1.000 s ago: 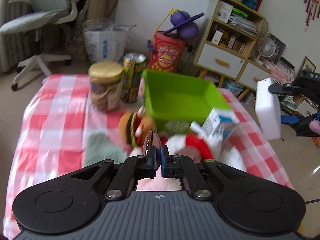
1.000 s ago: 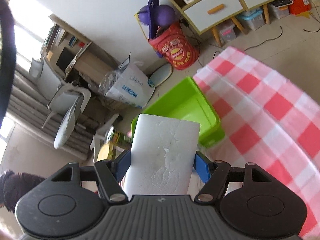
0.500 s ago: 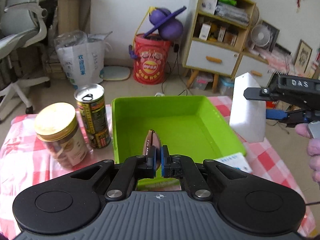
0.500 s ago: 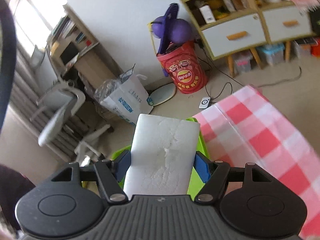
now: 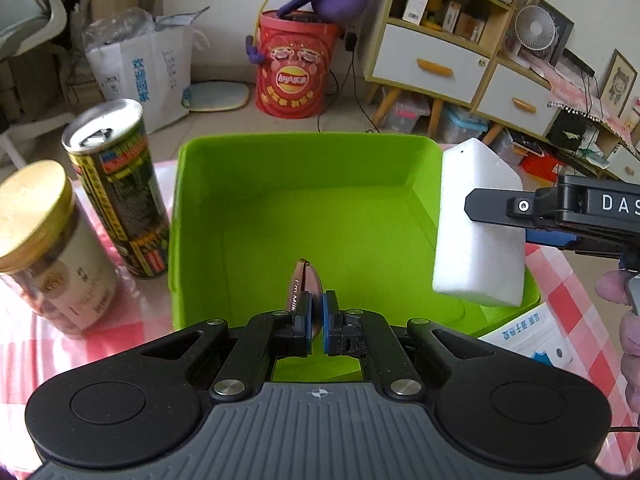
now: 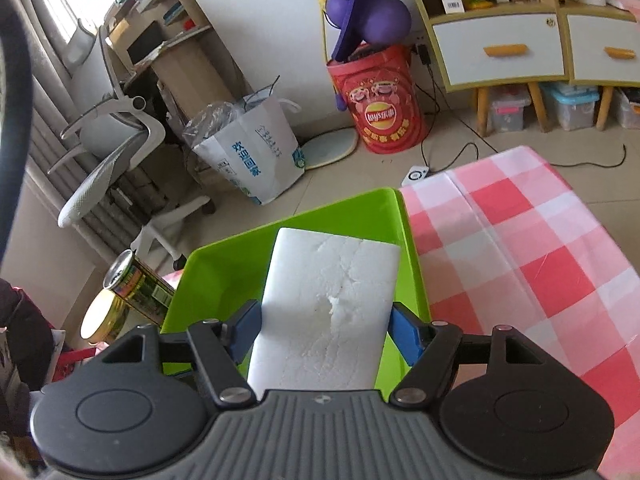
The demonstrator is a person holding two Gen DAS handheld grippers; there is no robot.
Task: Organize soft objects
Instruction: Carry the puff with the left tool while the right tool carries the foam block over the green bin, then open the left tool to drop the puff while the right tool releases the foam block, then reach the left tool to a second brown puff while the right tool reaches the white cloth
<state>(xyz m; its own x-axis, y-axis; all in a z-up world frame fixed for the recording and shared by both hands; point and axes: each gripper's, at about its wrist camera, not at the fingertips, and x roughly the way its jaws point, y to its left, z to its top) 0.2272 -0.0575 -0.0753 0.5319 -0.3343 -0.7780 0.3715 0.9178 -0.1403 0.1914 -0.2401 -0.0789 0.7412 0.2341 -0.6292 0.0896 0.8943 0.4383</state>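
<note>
A desk (image 6: 520, 248) under a red-and-white checked cloth carries a bright green bin (image 5: 248, 184), whose floor shows bare in both views. At the bin's left stand 2 hard items: a gold-lidded jar (image 5: 44, 248) and, just behind it, a tall drink can (image 5: 120, 192).

The right gripper (image 6: 326, 330) is clenched across the width of a white foam block (image 6: 332, 304), held over the bin's right wall; the left wrist view shows the block (image 5: 476, 228) hanging above that rim, not touching it. The block looks light and squashy, with dents and cracks on its face, so a gentle pinch across the short sides, as now, should hold it; a harder squeeze would likely crumble the surface.

The left gripper (image 5: 316, 320) is clamped on a thin brown pouch (image 5: 304, 284) printed "I'm Milk", standing edge-up over the bin's near side. It appears flat, limp and slightly glossy, so it may slip; gripping well in from the edge seems safest.

A blue-and-white carton (image 5: 528, 336) lies on the cloth near the bin's right corner
</note>
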